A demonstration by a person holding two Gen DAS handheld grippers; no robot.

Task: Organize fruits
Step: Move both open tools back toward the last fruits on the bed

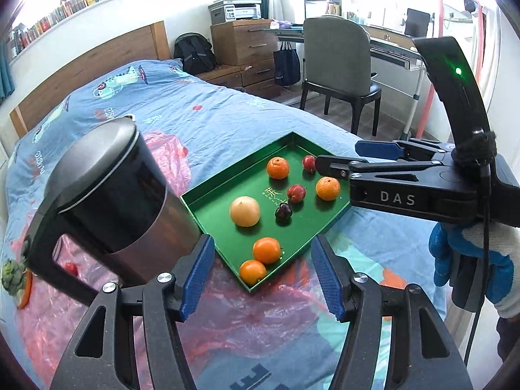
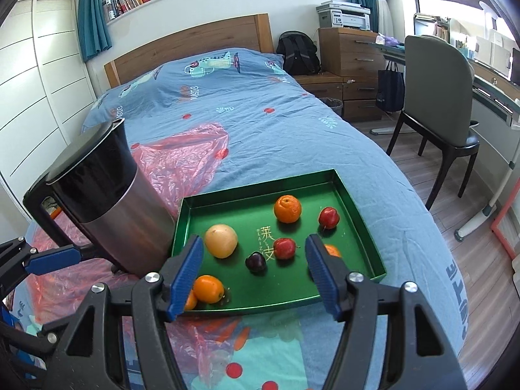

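A green tray (image 1: 234, 169) (image 2: 260, 191) lies on the bed and holds several oranges (image 1: 278, 167) (image 2: 287, 208), two small red fruits (image 1: 295, 193) (image 2: 284, 248), a dark plum (image 1: 283, 212) (image 2: 256, 261) and a big pale yellow fruit (image 1: 245, 211) (image 2: 221, 240). My left gripper (image 1: 261, 242) (image 2: 48, 250) hangs open above the tray's near corner, nothing between its blue pads. My right gripper (image 2: 253, 240) (image 1: 341, 156) is open too, above the tray's near side, empty. In the right wrist view its fingers hide parts of two oranges.
A steel and black kettle (image 1: 107, 195) (image 2: 107, 201) stands on red plastic film (image 2: 188, 152) just left of the tray. A small red fruit (image 1: 71, 268) and a green knobbly thing (image 1: 13, 276) lie left of the kettle. A blue-gloved hand (image 1: 471, 260) holds the right gripper. Chair and desk stand beyond the bed.
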